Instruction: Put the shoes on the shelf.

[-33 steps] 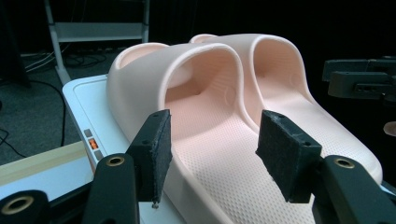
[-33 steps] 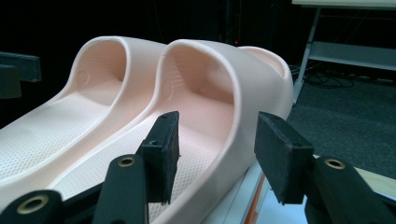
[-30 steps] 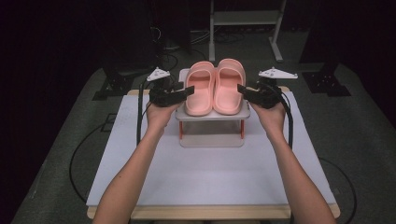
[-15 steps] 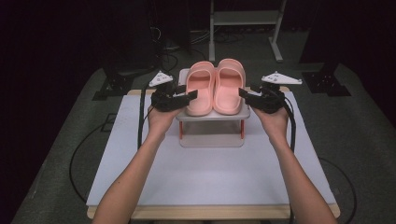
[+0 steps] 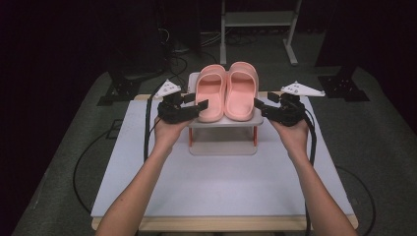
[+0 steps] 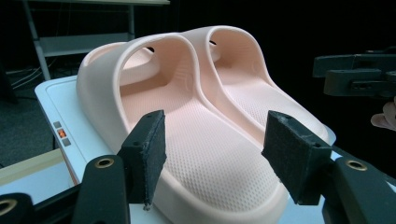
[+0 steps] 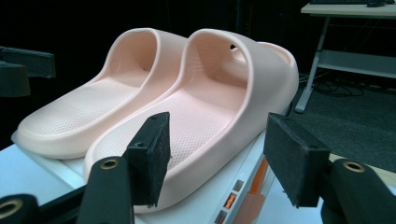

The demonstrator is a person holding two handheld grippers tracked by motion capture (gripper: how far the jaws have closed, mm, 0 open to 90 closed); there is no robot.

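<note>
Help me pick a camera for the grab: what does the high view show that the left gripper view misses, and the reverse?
The high view alone shows both forearms, the white table and the stand's orange legs. The left gripper view alone shows the dotted footbed texture, and the open left tool with its pads either side of the left slipper's heel. Both show the pink slippers side by side on the stand, and the right tool near them.
</note>
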